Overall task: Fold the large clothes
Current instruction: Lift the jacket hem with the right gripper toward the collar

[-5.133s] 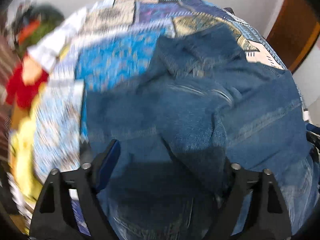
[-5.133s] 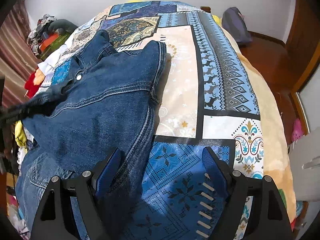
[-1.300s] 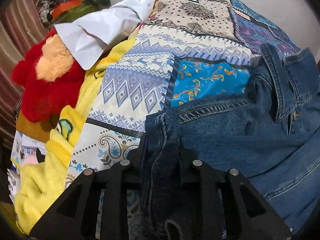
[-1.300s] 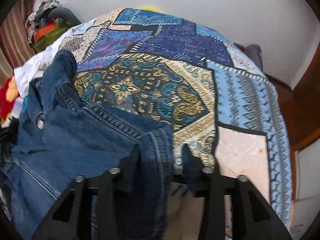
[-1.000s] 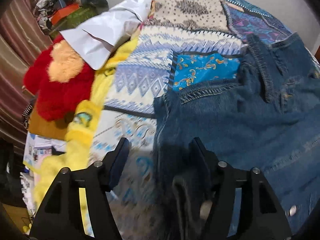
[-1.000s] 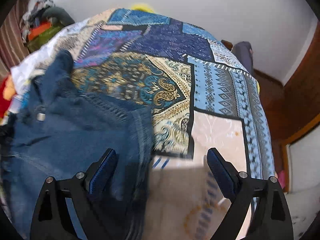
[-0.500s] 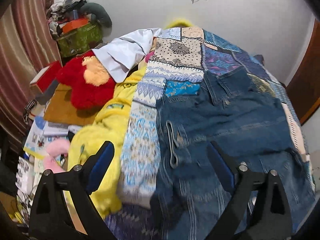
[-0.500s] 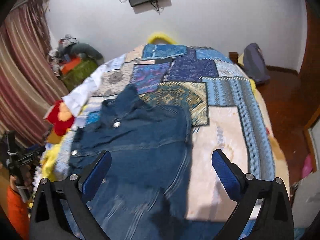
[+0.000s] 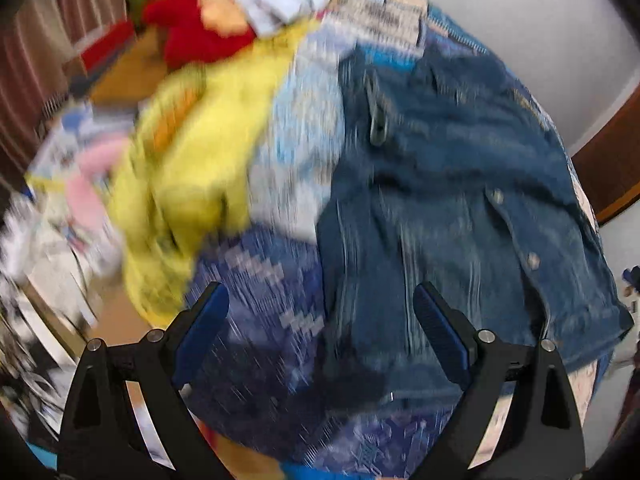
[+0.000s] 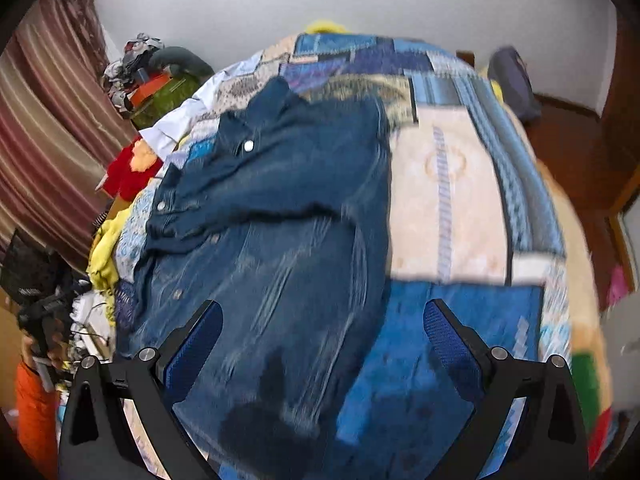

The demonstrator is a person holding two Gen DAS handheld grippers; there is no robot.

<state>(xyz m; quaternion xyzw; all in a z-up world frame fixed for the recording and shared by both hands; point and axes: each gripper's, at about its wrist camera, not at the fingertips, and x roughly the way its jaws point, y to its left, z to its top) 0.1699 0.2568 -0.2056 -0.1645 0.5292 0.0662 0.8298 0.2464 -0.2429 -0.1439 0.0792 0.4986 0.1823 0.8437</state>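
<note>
Denim jacket [image 10: 276, 216] lies flat on the patchwork bedspread [image 10: 452, 200], long axis running near to far, collar at the far end, hem nearest. It is dark blue with metal snaps, sleeves folded in. Left gripper [image 9: 320, 336] and right gripper [image 10: 322, 344] hover above, jaws spread wide, holding nothing.

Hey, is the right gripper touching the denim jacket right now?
Apart. The right wrist view shows the right gripper open, its blue pads hanging above the denim jacket, which lies flat on the bedspread.
</note>
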